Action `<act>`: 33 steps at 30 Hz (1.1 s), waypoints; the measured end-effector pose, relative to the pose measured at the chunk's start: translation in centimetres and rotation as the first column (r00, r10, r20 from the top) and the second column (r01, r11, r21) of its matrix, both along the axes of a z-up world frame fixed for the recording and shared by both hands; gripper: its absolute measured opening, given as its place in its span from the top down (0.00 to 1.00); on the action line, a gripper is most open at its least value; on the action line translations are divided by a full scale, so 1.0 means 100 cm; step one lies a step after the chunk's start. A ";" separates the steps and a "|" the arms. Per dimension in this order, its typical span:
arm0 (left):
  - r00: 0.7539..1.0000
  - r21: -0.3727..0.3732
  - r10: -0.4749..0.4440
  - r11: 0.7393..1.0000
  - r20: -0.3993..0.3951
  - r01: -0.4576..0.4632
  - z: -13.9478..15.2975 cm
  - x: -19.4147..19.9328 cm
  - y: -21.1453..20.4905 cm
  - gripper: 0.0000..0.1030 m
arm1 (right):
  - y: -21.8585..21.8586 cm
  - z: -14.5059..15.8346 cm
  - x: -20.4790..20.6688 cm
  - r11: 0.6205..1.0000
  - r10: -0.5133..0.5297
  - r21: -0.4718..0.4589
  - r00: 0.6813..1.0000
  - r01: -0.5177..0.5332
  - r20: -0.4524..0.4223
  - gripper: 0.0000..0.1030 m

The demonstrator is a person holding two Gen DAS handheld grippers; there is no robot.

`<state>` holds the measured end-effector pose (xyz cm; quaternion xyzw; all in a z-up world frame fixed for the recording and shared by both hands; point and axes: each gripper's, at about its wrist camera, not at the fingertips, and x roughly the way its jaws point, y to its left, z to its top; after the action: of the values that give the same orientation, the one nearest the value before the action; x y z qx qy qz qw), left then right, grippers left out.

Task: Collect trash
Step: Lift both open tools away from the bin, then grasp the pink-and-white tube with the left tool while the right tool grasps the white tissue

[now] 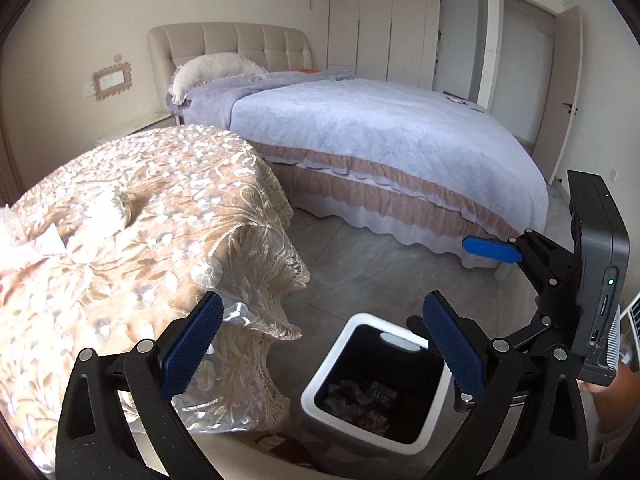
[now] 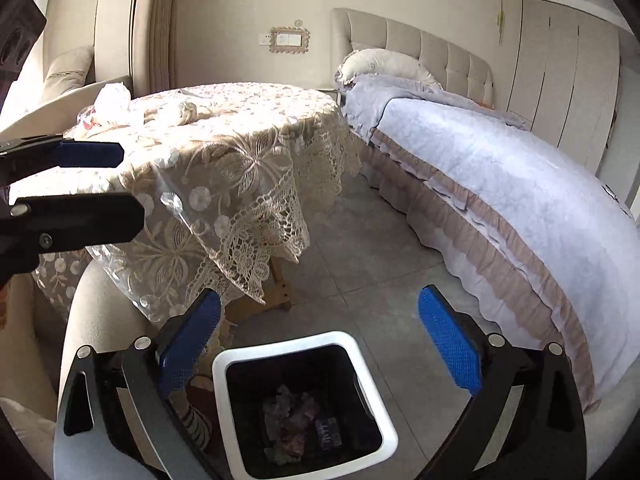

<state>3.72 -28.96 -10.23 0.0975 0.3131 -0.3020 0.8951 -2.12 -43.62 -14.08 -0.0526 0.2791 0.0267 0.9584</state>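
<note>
- Left wrist view: left gripper (image 1: 320,344) jaws spread wide, nothing between; right gripper (image 1: 524,276) enters from the right edge, also wide apart.
- Right wrist view: right gripper (image 2: 320,344) spread wide and empty, above the trash bin (image 2: 370,360); crumpled trash (image 2: 292,424) lies on the bin's bottom.
- Only the right view shows more trash (image 2: 112,98) on the far side of the lace-covered table (image 2: 240,152) — a white crumpled wad.
- Only the left view shows the door (image 1: 568,92).
- Bin stands on the bare floor (image 2: 360,248), near the table's hanging lace edge; an open floor lane runs between table and bed (image 2: 500,184).
</note>
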 end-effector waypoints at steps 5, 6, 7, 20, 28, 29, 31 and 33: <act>0.996 -0.013 0.082 0.997 0.043 -0.082 0.015 0.006 0.032 0.05 | 0.017 0.031 0.013 0.997 0.059 0.042 0.993 -0.063 0.099 0.04; 0.994 -0.014 0.101 0.995 0.049 -0.100 0.018 0.009 0.040 0.05 | 0.022 0.037 0.016 0.996 0.070 0.048 0.991 -0.076 0.115 0.04; 0.991 -0.016 0.121 0.993 0.054 -0.120 0.020 0.011 0.048 0.05 | 0.027 0.041 0.019 0.994 0.085 0.052 0.988 -0.092 0.128 0.04; 0.931 -0.062 0.363 0.931 0.051 -0.360 0.031 0.051 0.164 0.05 | 0.118 0.073 0.067 0.956 0.293 -0.040 0.935 -0.291 0.197 0.04; 0.910 -0.068 0.413 0.909 0.030 -0.410 0.031 0.072 0.218 0.05 | 0.164 0.078 0.108 0.931 0.364 -0.053 0.918 -0.360 0.159 0.04; 0.910 -0.062 0.412 0.910 0.033 -0.410 0.032 0.074 0.223 0.05 | 0.168 0.079 0.113 0.929 0.369 -0.050 0.917 -0.366 0.155 0.04; 0.911 -0.050 0.410 0.911 0.034 -0.408 0.032 0.080 0.233 0.05 | 0.177 0.080 0.122 0.927 0.374 -0.043 0.916 -0.372 0.145 0.04; 0.912 -0.047 0.408 0.912 0.029 -0.407 0.032 0.088 0.242 0.05 | 0.186 0.081 0.130 0.924 0.382 -0.032 0.913 -0.382 0.143 0.04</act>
<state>12.52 -4.72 -7.05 0.0179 0.3033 -0.1132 0.9460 10.92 -24.99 -6.01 -0.1098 0.1924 0.2089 0.9525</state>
